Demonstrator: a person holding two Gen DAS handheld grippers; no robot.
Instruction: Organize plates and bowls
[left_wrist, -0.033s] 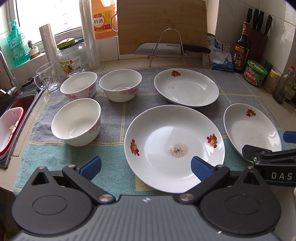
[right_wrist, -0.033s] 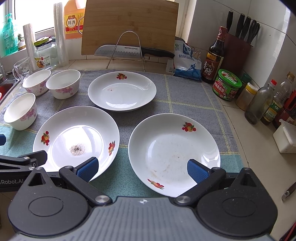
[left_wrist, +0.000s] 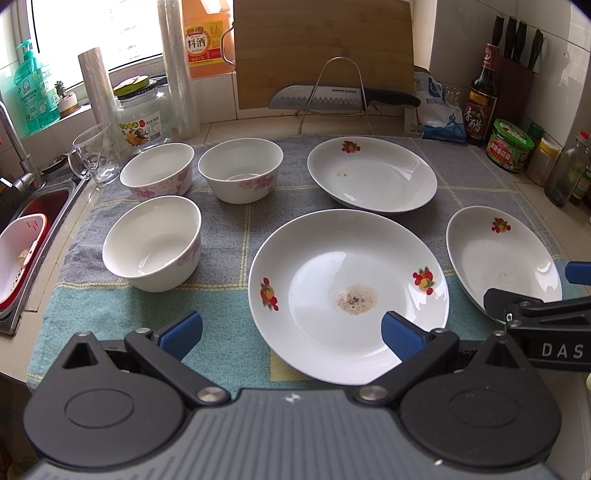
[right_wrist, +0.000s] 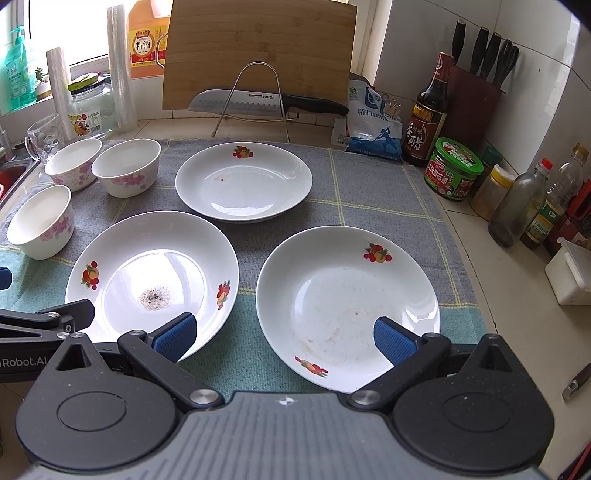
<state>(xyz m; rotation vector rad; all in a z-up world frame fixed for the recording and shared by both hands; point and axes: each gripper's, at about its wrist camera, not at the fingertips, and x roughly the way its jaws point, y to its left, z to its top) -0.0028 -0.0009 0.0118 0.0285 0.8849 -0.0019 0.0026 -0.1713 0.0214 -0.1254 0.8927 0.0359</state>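
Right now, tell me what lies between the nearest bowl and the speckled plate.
Only bare towel separates the nearest bowl from the speckled plate, shown in the left wrist view.

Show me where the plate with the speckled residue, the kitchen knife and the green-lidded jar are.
plate with the speckled residue (left_wrist: 317, 295), left wrist view, on its bare white well.
kitchen knife (right_wrist: 236, 101), right wrist view, on the blade.
green-lidded jar (right_wrist: 456, 171), right wrist view, on its label.

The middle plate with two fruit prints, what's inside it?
The plate holds a small patch of speckled residue at its centre. Its near rim is covered by the left gripper.
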